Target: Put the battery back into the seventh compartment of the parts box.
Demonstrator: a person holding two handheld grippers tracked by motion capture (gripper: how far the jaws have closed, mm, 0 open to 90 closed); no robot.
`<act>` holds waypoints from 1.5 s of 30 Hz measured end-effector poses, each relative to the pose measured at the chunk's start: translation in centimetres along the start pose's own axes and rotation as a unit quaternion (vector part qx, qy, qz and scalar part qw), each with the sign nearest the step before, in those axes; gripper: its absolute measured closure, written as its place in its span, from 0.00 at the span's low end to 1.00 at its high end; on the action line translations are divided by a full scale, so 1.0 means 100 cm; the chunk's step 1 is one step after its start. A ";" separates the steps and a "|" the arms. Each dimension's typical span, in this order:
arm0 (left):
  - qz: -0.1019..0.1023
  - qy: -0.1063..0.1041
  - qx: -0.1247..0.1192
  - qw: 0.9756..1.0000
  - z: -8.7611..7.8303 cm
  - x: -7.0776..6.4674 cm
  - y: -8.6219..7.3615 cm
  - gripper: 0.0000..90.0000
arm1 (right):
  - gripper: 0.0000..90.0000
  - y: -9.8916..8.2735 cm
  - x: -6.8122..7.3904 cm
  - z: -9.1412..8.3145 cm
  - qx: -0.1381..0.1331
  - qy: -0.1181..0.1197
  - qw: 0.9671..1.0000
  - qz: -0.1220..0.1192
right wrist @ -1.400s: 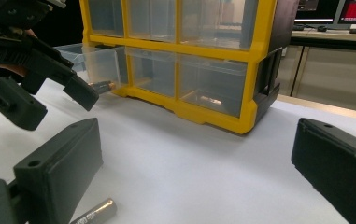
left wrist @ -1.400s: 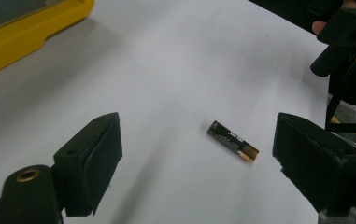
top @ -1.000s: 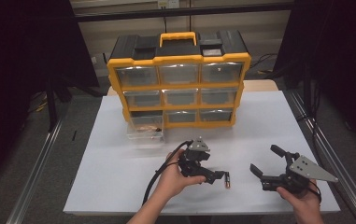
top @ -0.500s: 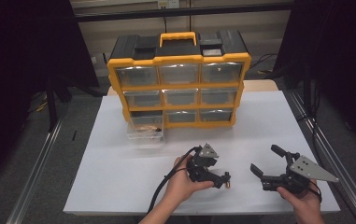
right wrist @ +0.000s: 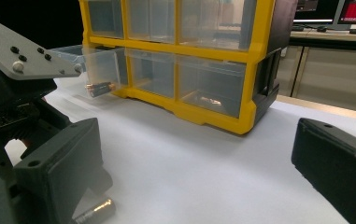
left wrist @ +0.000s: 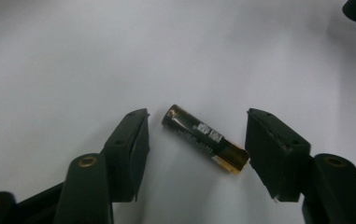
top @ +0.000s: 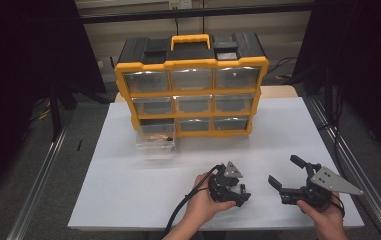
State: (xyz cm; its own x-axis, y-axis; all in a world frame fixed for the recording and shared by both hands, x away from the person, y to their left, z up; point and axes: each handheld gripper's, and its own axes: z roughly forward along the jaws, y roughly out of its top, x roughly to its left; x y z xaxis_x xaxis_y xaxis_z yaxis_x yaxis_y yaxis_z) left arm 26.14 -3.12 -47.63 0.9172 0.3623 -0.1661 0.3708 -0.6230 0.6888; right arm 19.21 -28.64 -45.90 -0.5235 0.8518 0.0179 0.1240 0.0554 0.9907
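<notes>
A black and gold battery (left wrist: 206,138) lies on the white table between the jaws of my left gripper (left wrist: 196,135). The jaws have just been closing. The right jaw is close to the gold end, and a gap is left at the other jaw, so the pads do not press on it. In the high view a hand holds the left gripper (top: 238,192) low over the table at front centre. The same battery (right wrist: 96,212) shows at the bottom of the right gripper view. My right gripper (top: 284,171) rests at the front right, wide open and holding nothing.
A yellow and black drawer organizer (top: 193,85) stands at the back of the white table (top: 123,195). Its bottom left drawer (top: 155,140) is pulled out, with another battery (right wrist: 100,87) inside. Metal rails run along both table sides.
The left gripper has moved right and down onto the battery's spot, and its jaws have narrowed around it. The right gripper has not moved.
</notes>
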 end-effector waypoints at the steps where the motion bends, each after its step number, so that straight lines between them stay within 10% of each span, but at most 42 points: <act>1: -0.002 0.006 -0.003 1.000 0.001 -0.001 -0.001 0.52 | 0.02 0.000 0.000 0.000 -0.001 0.000 1.000 0.000; 11: 0.004 0.009 0.014 1.000 -0.010 0.005 -0.008 0.85 | 0.02 0.000 -0.001 -0.001 -0.002 0.000 1.000 0.000; 21: -0.053 -0.015 0.001 0.998 -0.029 0.024 -0.007 0.86 | 0.02 0.000 0.000 0.000 -0.001 -0.002 1.000 -0.001; 45: -0.116 0.046 -0.068 0.990 -0.132 0.082 0.014 0.86 | 0.02 0.000 0.000 0.001 -0.001 0.000 1.000 -0.002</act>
State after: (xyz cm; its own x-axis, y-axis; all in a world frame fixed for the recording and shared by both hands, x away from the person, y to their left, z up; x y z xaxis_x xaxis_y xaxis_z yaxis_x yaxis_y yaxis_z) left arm 32.27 8.07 -38.71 0.7894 0.5511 -0.2702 0.5419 -0.4190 0.7286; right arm 19.33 -28.58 -45.95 -0.5246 0.8512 0.0142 0.1211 0.0581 0.9909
